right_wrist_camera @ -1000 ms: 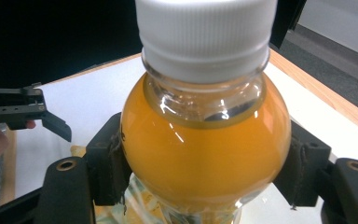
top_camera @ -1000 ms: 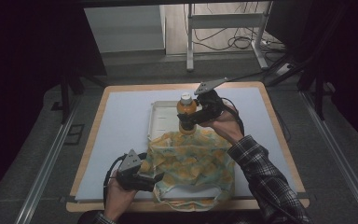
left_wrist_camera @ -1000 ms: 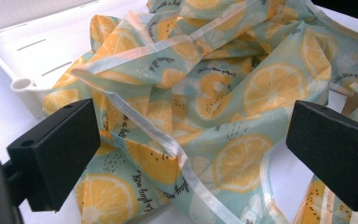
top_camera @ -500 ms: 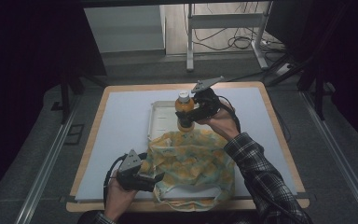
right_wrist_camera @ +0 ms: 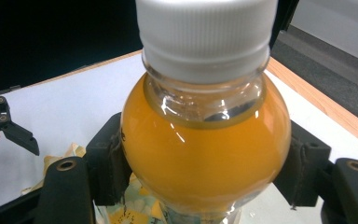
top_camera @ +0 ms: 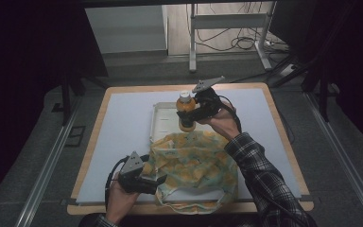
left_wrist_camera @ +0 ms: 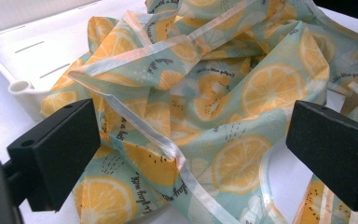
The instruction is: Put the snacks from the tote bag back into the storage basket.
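A small bottle [top_camera: 185, 106] of orange drink with a white cap hangs upright over the near edge of a white tray [top_camera: 162, 118]. My right gripper [top_camera: 190, 115] is shut on its body. In the right gripper view the pads press both sides of the bottle [right_wrist_camera: 205, 154] at my right gripper [right_wrist_camera: 205, 175]. A lemon-print cloth bag [top_camera: 196, 165] lies crumpled in front of the tray. At the bag's front left corner my left gripper [top_camera: 159, 182] stands open. In the left gripper view its jaws are wide apart around the bag's [left_wrist_camera: 242, 93] folds and pale handle strap, my left gripper [left_wrist_camera: 191, 158] not pressing on them.
The tray's corner [left_wrist_camera: 21, 88] sits just behind the bag. A white mat [top_camera: 123, 137] covers the wooden table, whose edge [right_wrist_camera: 317, 98] runs behind the bottle. A plaid sleeve [top_camera: 264, 179] crosses the right side. Table legs and cables [top_camera: 236, 38] lie on the floor beyond.
The bottle in my right gripper has shifted very slightly to the left. The left gripper and the bag have stayed where they were.
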A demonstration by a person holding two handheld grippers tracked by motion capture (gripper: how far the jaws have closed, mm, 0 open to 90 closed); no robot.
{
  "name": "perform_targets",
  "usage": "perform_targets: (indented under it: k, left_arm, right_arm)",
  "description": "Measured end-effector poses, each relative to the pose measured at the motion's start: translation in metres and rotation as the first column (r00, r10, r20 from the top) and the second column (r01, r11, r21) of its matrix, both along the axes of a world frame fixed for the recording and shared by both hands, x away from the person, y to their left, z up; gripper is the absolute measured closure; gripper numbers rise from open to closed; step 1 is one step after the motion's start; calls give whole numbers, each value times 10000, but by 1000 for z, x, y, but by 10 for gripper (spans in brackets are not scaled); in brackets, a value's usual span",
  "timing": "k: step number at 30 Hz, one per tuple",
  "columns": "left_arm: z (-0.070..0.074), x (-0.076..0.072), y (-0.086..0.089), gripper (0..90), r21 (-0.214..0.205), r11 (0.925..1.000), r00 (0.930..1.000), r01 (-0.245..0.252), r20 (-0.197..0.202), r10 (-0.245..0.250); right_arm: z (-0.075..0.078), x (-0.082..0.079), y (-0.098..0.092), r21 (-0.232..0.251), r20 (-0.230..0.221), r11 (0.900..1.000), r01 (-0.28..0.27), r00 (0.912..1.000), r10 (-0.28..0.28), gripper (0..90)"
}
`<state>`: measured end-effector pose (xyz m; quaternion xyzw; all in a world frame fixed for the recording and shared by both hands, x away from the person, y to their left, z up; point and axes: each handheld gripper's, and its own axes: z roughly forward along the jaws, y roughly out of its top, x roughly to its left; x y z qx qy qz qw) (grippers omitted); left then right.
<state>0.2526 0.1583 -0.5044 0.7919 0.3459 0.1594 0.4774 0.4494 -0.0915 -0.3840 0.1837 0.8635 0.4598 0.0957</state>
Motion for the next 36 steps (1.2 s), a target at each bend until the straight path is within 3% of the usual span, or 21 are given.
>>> perform_targets:
  k: [36]
  left_arm:
    - [1,0,4,25,-180,9998,10000,-54,3,54]
  right_arm:
    - [-20,26,22,20,-85,9999,-138,9999,138,301]
